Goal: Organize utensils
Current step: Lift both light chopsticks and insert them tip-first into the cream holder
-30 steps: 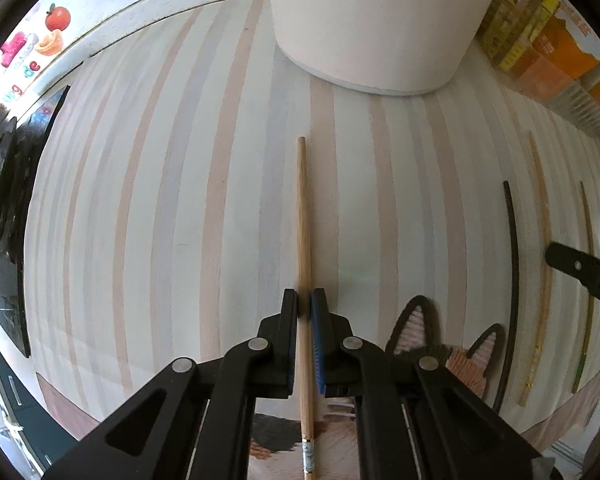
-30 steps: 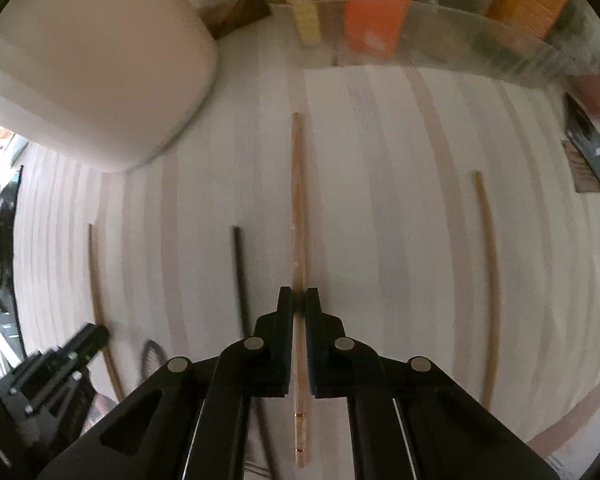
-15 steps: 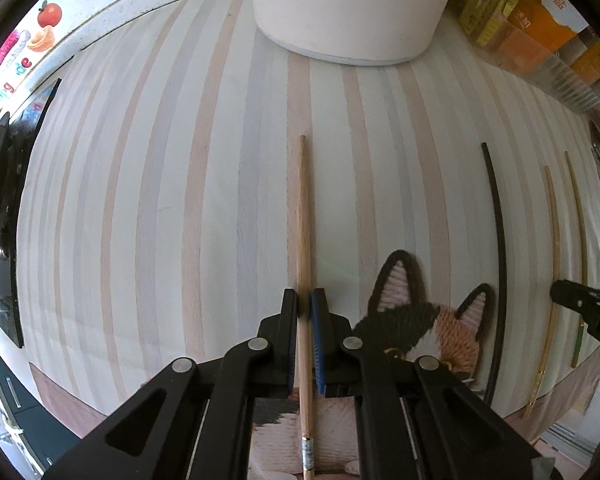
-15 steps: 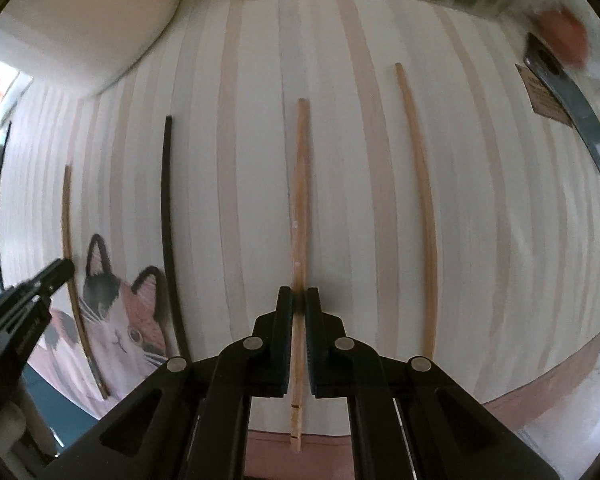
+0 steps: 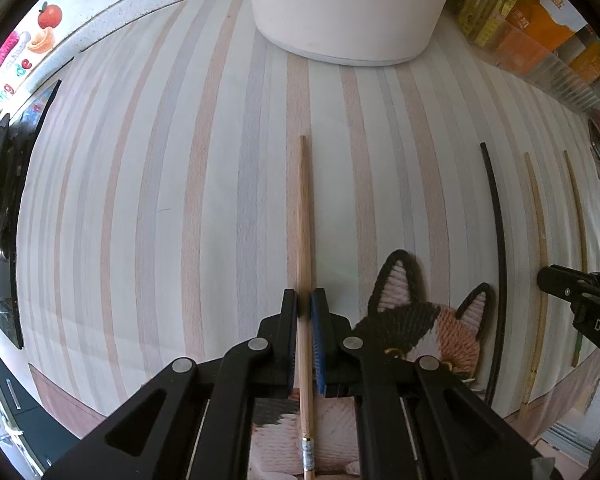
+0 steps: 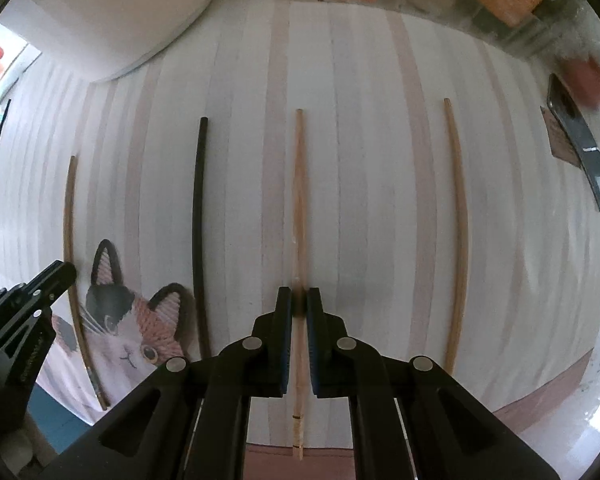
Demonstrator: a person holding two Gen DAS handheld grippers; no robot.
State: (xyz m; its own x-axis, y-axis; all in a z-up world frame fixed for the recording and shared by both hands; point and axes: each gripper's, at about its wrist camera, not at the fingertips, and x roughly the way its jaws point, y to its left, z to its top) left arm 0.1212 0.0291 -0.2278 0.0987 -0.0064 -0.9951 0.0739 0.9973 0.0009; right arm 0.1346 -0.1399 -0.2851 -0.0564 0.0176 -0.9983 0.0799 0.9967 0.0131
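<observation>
The left claw point(image 5: 304, 300) was clamped on a wooden chopstick point(image 5: 303, 216) over the striped surface point(image 5: 160, 200), beside a cat-shaped mat point(image 5: 428, 320). The right claw point(image 6: 299, 300) gripped a paler chopstick point(image 6: 299, 184) — a black one point(image 6: 199, 208) and another wooden one point(image 6: 458, 216) lay well apart on either side. A white tub point(image 5: 352, 4) stood beyond.

You see a mat point(image 5: 204, 208) striped pink, grey and white, one black chopstick point(image 6: 199, 216), and a calico cat coaster point(image 5: 432, 320).

Right gripper point(image 6: 299, 300) jaws pinching pale wooden chopstick point(image 6: 299, 200) w/ black chopstick point(image 6: 199, 216) lying left on striped counter point(image 6: 380, 160).
</observation>
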